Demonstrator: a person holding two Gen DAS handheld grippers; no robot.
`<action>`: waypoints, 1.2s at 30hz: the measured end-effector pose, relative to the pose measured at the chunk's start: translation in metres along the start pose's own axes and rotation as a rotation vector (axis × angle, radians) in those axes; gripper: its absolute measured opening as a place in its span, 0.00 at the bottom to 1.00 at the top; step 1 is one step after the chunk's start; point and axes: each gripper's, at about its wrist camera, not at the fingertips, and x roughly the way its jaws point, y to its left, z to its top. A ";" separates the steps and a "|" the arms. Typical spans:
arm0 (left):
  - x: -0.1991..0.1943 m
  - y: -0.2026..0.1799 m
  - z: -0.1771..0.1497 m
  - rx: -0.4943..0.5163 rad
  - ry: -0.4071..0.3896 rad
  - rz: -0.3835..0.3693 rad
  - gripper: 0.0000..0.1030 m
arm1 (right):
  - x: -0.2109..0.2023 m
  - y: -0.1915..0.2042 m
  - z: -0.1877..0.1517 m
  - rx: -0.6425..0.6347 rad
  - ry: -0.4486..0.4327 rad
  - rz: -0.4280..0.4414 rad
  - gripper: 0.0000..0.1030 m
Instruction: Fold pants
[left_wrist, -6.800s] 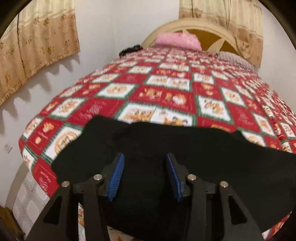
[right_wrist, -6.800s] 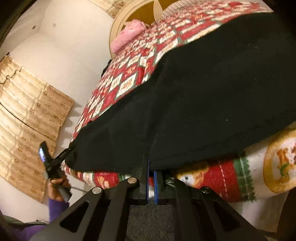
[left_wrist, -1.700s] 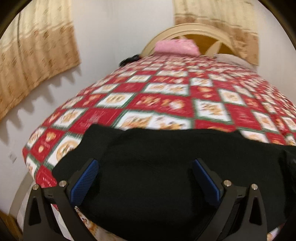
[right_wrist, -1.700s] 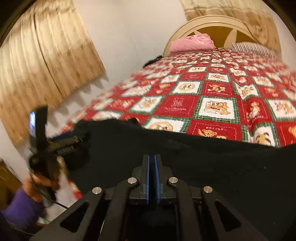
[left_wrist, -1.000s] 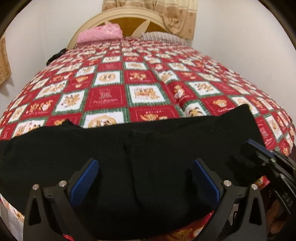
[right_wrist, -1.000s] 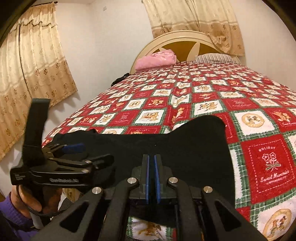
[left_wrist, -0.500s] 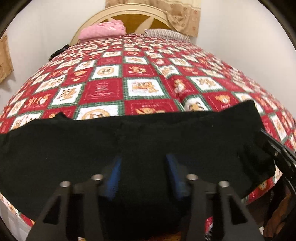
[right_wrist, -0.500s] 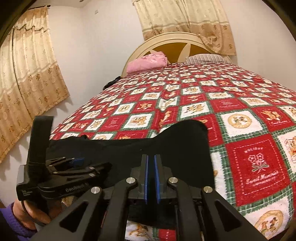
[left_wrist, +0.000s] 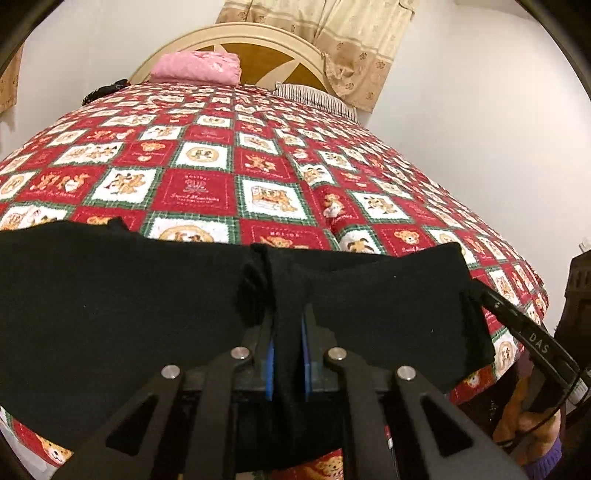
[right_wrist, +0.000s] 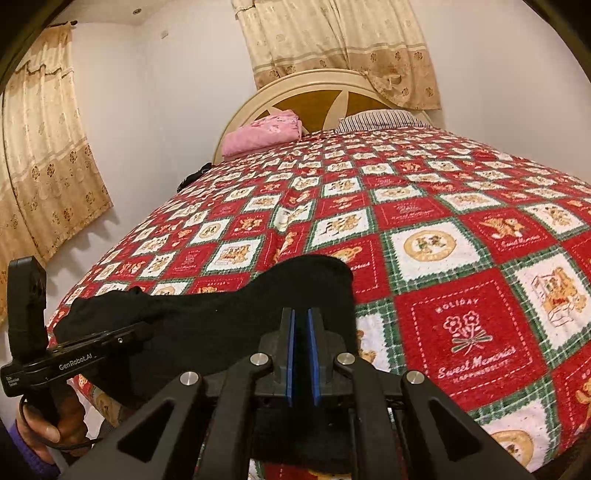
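Black pants (left_wrist: 129, 295) lie across the near edge of the bed, on the red checked bedspread (left_wrist: 199, 192). My left gripper (left_wrist: 288, 317) sits over their middle, its jaws closing, and the blue pads pinch a raised ridge of the cloth. In the right wrist view the pants (right_wrist: 229, 325) end just under my right gripper (right_wrist: 301, 314), which is shut. The left wrist view shows the right gripper (left_wrist: 476, 291) with the cloth bunched at its tip, at the right end of the pants. The left gripper (right_wrist: 144, 330) reaches into the pants from the left.
A folded pink cloth (left_wrist: 195, 68) and a striped pillow (left_wrist: 314, 98) lie by the rounded headboard (left_wrist: 258, 40). Something dark (left_wrist: 103, 90) rests at the bed's far left edge. Dark furniture (left_wrist: 580, 288) stands to the right. A hand (right_wrist: 48, 424) grips the left handle.
The left jaws went from wide open to pinched on a ridge of the pants. The right gripper stayed shut and shifted a little along the bed edge with the pants' end.
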 end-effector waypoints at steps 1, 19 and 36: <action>-0.001 0.001 0.001 -0.001 -0.003 -0.002 0.11 | 0.001 0.001 -0.001 -0.004 0.005 0.002 0.07; -0.032 0.019 0.010 0.092 -0.118 0.257 0.72 | 0.018 0.010 0.010 -0.068 0.016 0.005 0.07; -0.010 0.024 0.012 0.100 -0.022 0.246 0.80 | 0.039 -0.009 0.029 0.112 0.016 0.040 0.11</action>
